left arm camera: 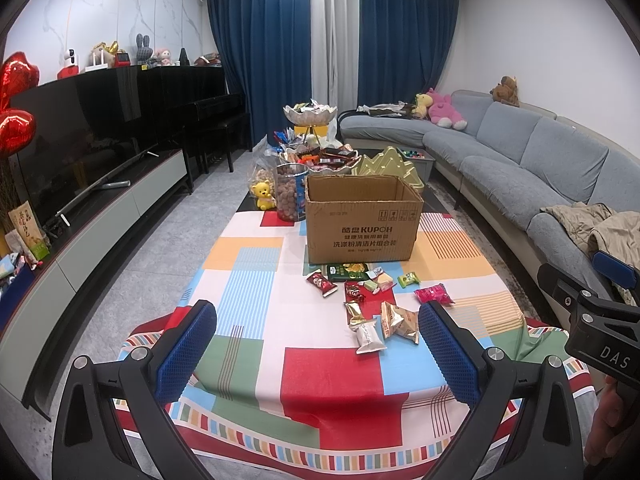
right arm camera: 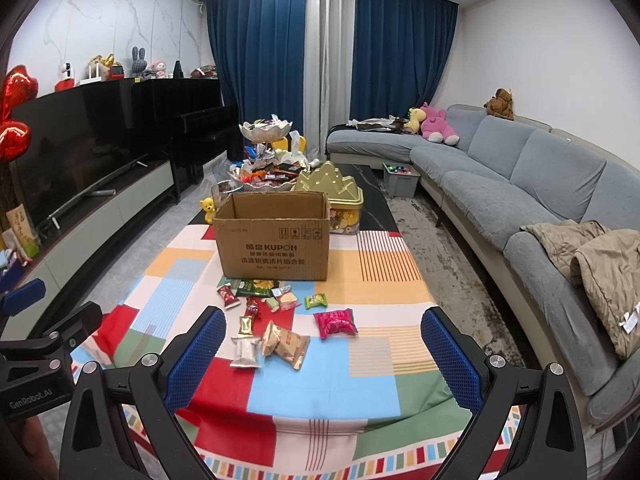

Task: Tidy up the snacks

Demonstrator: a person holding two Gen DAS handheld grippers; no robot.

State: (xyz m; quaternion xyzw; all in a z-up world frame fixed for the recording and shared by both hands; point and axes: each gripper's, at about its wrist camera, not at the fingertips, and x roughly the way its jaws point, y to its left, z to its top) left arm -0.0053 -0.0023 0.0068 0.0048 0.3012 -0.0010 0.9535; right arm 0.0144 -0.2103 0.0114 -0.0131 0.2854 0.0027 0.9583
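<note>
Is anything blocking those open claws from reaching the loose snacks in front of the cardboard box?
Nothing visible does. Only bare tablecloth lies between the right gripper and the snack packets. The cardboard box stands open just behind them.

Beyond the jaws, the inside of the cardboard box [right arm camera: 272, 236] is hidden by its front wall. The small wrappers [right arm camera: 276, 300] before it are too small to be read. The jar [left arm camera: 290, 196] is partly hidden behind the box.

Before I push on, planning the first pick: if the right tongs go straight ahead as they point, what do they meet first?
Probably the gold packets or the pink packet, loose on the cloth between the open right tongs. The box stands beyond them. Depth is unclear.
</note>
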